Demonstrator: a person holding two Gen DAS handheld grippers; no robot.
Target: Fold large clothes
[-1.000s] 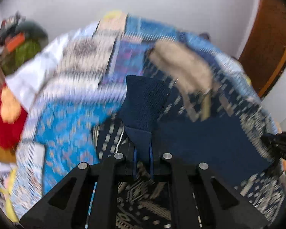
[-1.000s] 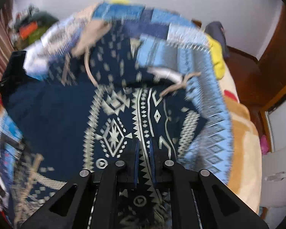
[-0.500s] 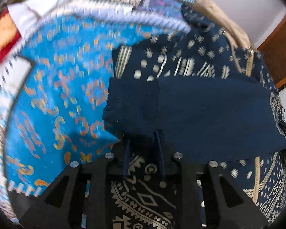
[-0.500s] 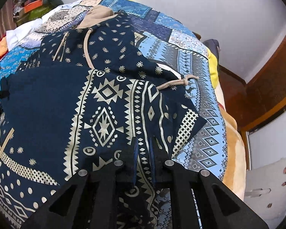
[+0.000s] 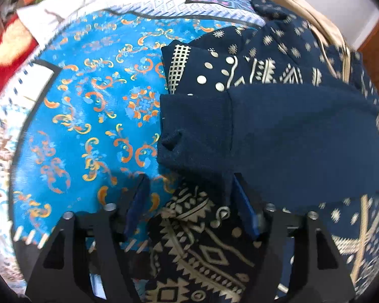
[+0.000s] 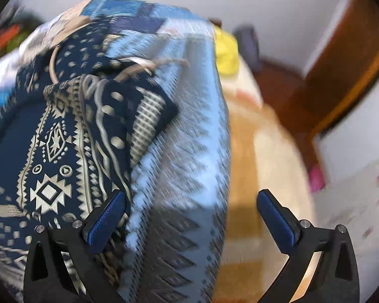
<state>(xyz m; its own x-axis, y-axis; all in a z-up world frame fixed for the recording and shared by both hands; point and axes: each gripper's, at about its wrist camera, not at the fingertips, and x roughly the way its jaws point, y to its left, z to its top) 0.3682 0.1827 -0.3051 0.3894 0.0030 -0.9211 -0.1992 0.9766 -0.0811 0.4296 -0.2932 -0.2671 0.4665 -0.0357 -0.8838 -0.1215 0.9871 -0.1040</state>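
Left tool (image 5: 189, 202) and right tool (image 6: 192, 217) both opening, empty, over the hoodie (image 5: 278, 131) edges on bedspread (image 5: 88, 116).

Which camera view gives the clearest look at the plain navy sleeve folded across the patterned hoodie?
The left wrist view: the plain navy sleeve lies sharp across the patterned hoodie. The blurred right wrist view shows only a dark strip at its left edge.

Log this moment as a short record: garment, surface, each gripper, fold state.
garment: navy patterned hoodie, lying on the bed
folded part: plain navy panel laid across the patterned side
surface: blue patchwork bedspread
left gripper: fingers opening; panel's edge hangs against the right-hand finger, not pinched
right gripper: fingers opening, wide apart, nothing between them; hoodie's edge beside its left-hand finger
drawstring: loose on the hoodie's upper part
sharpness: right wrist view blurred
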